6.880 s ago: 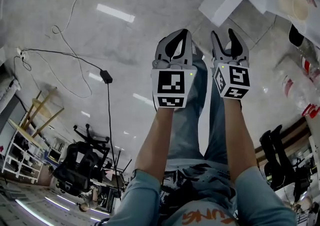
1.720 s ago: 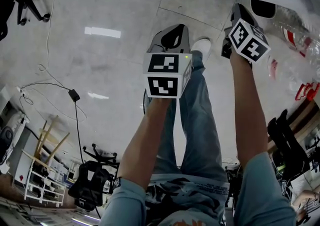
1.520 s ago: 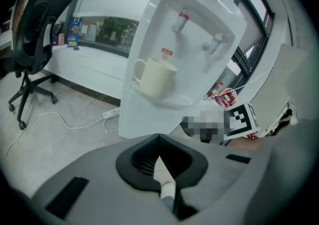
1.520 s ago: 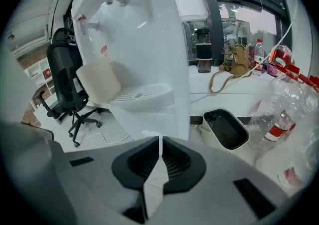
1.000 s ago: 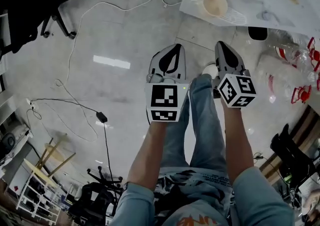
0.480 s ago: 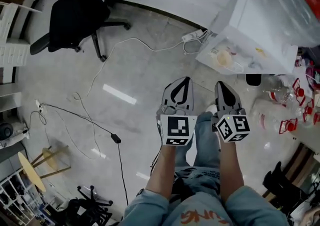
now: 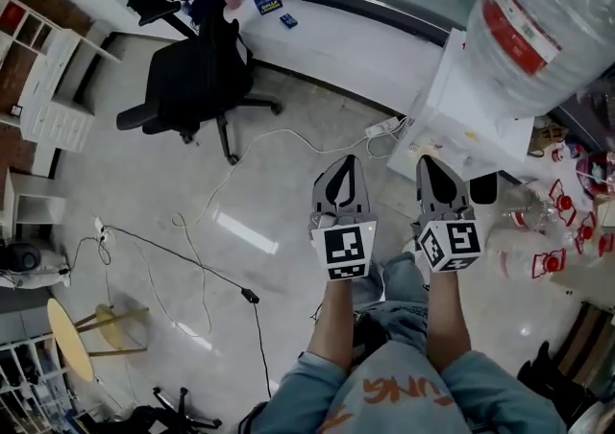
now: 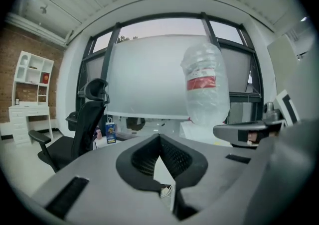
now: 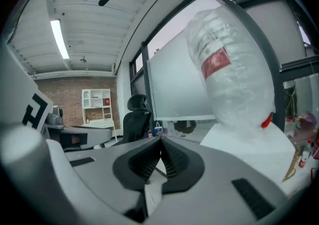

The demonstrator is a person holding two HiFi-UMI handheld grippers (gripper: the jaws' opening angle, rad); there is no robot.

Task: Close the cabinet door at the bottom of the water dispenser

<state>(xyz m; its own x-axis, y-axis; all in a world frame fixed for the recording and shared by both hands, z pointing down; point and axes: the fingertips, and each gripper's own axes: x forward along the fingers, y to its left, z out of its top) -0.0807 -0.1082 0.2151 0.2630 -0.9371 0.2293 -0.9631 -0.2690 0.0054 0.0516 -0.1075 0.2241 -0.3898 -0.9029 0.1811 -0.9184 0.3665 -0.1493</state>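
The white water dispenser [image 7: 476, 101] stands at the upper right of the head view with a large clear bottle [image 7: 543, 14] on top. Its bottom cabinet door cannot be made out from this steep angle. My left gripper [image 7: 343, 165] and right gripper [image 7: 428, 165] are side by side in the air, short of the dispenser, both shut and empty. In the left gripper view the jaws [image 8: 159, 137] meet, with the bottle [image 8: 204, 87] ahead to the right. The right gripper [image 9: 160, 140] has its jaws together, and the bottle [image 9: 229, 69] looms over the dispenser top [image 9: 249, 142].
A black office chair [image 7: 192, 77] stands at the left before a long white counter [image 7: 327, 38]. Cables and a power strip [image 7: 384, 125] lie on the floor by the dispenser. Several empty bottles [image 7: 548, 230] lie at the right; a wooden stool [image 7: 86, 336] is lower left.
Both grippers have risen and levelled out, still shut. The head view has swung up from the bare floor, bringing the dispenser, its bottle and the counter into view.
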